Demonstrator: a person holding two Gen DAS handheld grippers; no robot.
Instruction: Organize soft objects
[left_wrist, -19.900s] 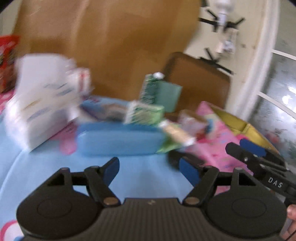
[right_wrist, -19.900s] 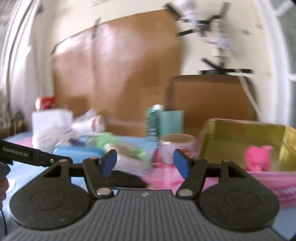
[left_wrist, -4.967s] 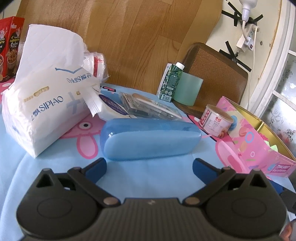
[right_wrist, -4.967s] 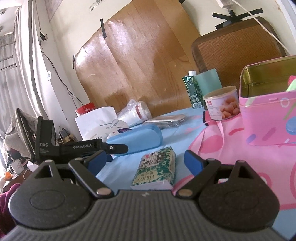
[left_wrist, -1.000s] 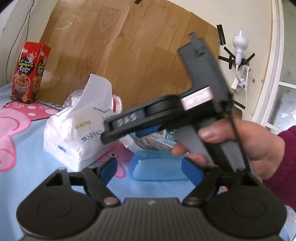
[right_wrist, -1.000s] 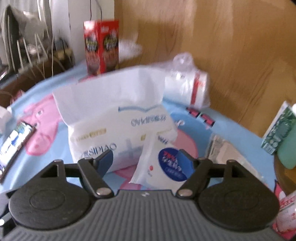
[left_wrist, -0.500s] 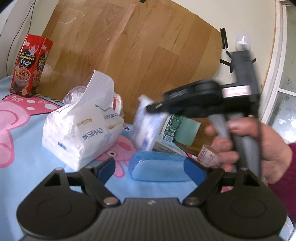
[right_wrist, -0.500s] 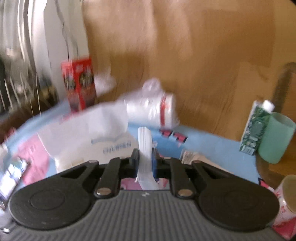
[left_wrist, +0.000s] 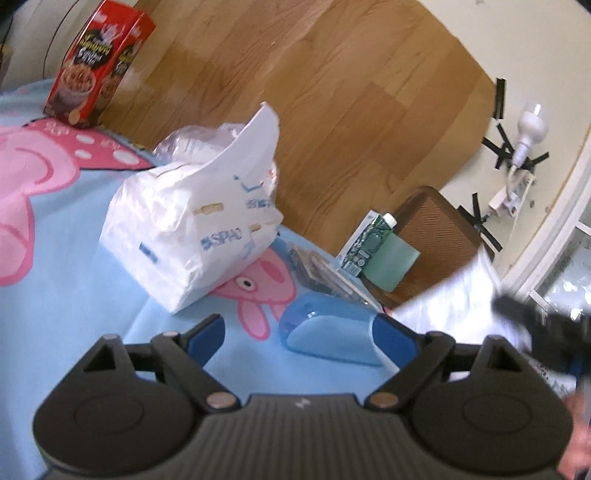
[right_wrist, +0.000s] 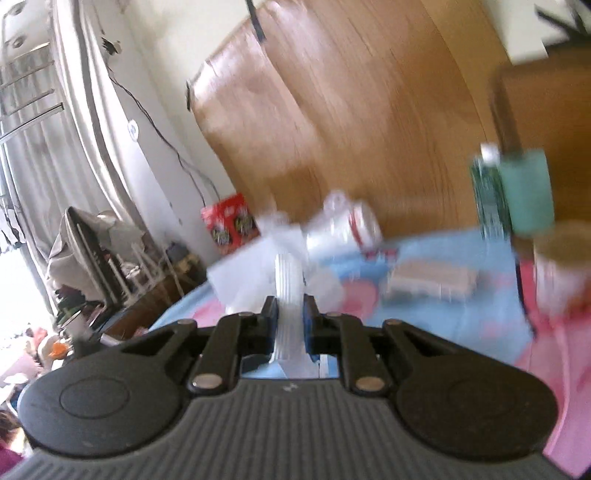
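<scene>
Wood-grain panel leans on the wall behind a table with a blue cartoon-pig cloth (left_wrist: 85, 280). On it: a big white tissue pack (left_wrist: 192, 236), a blue oblong case (left_wrist: 332, 336) in front of it, a red snack box (left_wrist: 96, 62) at the back, a green carton (left_wrist: 369, 240) beside a teal cup (left_wrist: 391, 266). Right gripper (right_wrist: 289, 325) is clenched on a small white tissue packet (right_wrist: 289, 295), pads pressing both flat sides, packet sticking up between them and off the cloth; right view is motion-blurred. In the left view the same packet shows as a white smear (left_wrist: 461, 295) at the right edge, beside the dark blur of the right gripper. Left gripper (left_wrist: 299, 334) is empty, jaws opening, nothing between them, hovering over the cloth just short of the blue case. Step looks like carry: packet picked, heading to wherever the soft items are collected. No container visible in either view, so drop spot cannot be told. Next move likely needs a steady carry over the cup and carton without clipping them, then release once the packet sits over the target. Left gripper seems to be readying for another grab, maybe the big tissue pack.
</scene>
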